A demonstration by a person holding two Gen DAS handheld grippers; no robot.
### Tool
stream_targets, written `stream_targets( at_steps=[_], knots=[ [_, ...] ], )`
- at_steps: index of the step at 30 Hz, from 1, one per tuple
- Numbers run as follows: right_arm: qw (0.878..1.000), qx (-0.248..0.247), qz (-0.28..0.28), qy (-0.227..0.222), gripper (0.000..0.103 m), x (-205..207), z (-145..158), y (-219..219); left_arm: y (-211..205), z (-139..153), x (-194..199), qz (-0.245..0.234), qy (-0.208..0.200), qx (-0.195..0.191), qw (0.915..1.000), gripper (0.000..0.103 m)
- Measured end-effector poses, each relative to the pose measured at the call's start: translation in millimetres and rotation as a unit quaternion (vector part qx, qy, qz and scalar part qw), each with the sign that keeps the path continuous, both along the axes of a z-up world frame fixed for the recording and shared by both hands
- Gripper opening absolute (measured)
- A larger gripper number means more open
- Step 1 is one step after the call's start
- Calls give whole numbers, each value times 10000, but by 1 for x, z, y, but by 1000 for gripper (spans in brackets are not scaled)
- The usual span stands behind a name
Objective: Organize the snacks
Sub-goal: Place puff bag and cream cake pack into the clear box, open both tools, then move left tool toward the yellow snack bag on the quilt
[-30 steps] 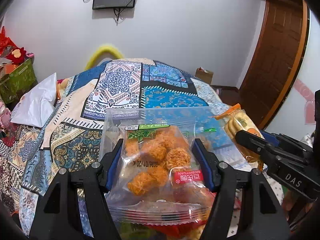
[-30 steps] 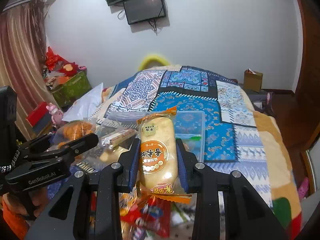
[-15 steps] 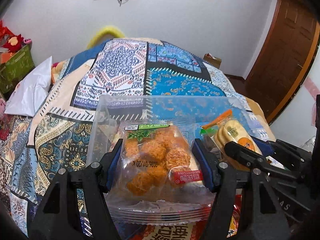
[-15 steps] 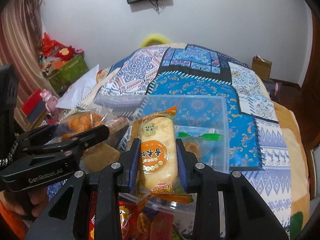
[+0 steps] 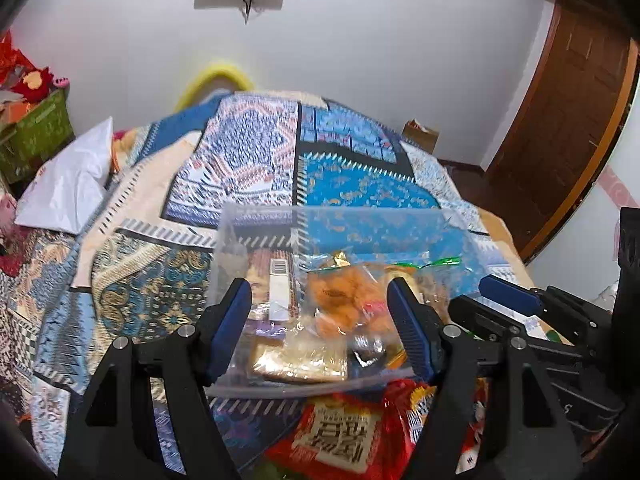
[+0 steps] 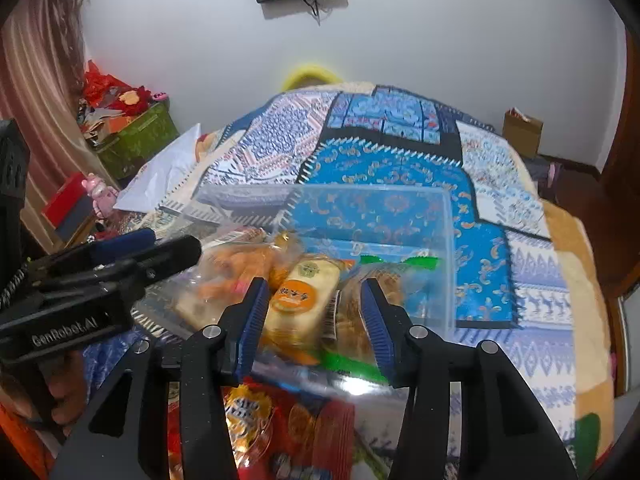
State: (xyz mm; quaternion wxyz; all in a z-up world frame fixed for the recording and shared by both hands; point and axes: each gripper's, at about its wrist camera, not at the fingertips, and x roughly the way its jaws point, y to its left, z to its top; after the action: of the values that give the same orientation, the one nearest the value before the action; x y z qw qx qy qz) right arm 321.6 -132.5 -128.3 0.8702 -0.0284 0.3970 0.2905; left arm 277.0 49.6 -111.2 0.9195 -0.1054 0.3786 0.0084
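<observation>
A clear plastic box (image 5: 340,213) (image 6: 360,191) stands on the patterned bedspread, with several snack packets inside. My left gripper (image 5: 320,312) hangs over its near side. Its jaws are opening, and the bag of orange fried snacks (image 5: 340,300) lies loose in the box between them, blurred. My right gripper (image 6: 316,312) is beside it, jaws also opening. The yellow cake packet (image 6: 300,300) lies tilted in the box between its pads, free of them. Each gripper shows in the other's view: the right gripper (image 5: 504,300) and the left gripper (image 6: 160,252).
Red snack packets (image 5: 344,432) (image 6: 256,412) lie in front of the box, under the grippers. A white bag (image 5: 68,188), a green box (image 5: 36,132) and a pink toy (image 6: 100,196) are off to the left. A cardboard box (image 6: 522,128) and a wooden door (image 5: 568,120) are on the right.
Both grippers have come forward and down over the box and their jaws have parted. The orange snack bag and the yellow cake packet have dropped out of the grips into the box.
</observation>
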Motion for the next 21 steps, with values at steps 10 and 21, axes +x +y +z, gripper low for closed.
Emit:
stream_targets(
  at_steps=[10,21],
  knots=[
    [9994,83,60,-343,55,-48,31,-10,-4,24,-65,-62,-163,390,9991,79],
    [9995,42,176,-257,61,-101,24,-16,-7,1,-127,-135,209,387,9989,80]
  ],
)
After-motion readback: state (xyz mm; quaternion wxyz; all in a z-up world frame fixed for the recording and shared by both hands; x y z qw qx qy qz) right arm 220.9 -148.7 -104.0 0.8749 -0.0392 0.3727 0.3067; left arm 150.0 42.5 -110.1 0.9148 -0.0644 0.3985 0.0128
